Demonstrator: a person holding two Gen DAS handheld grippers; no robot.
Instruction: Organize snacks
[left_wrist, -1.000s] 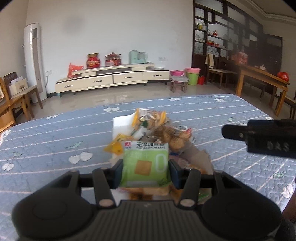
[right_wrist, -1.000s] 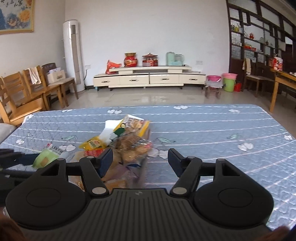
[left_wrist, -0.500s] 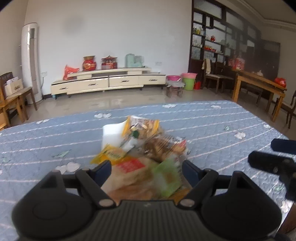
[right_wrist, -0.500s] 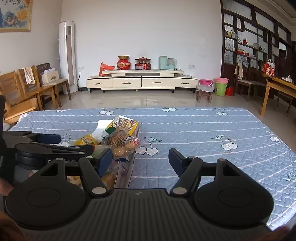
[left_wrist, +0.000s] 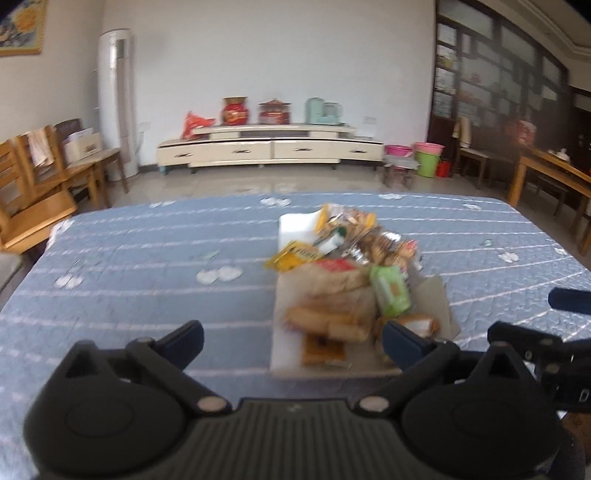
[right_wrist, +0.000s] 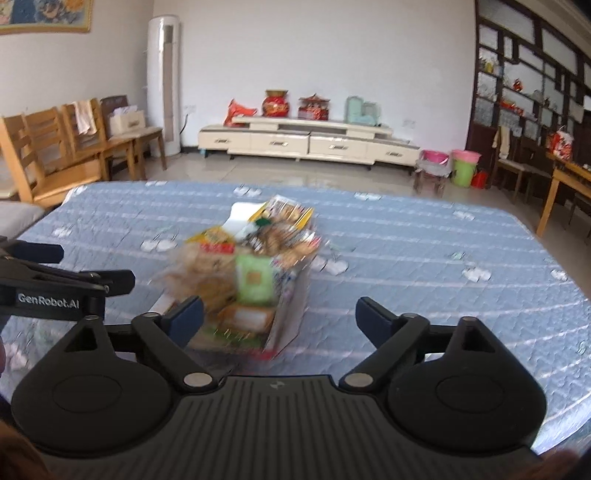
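Both grippers hanging over table (left_wrist: 129, 258), fingers just spreading wide, nothing between them: left gripper (left_wrist: 291, 332), right gripper (right_wrist: 279, 314). Green packet (left_wrist: 390, 291) lying atop snack pile (right_wrist: 255, 266) in box (left_wrist: 436, 306). Sorting looking nearly done.

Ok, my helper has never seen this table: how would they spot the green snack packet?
On the blue quilted tablecloth lies a heap of snack packets. The small light-green packet lies on the heap's right side, the only green one among tan, yellow and red wrappers.
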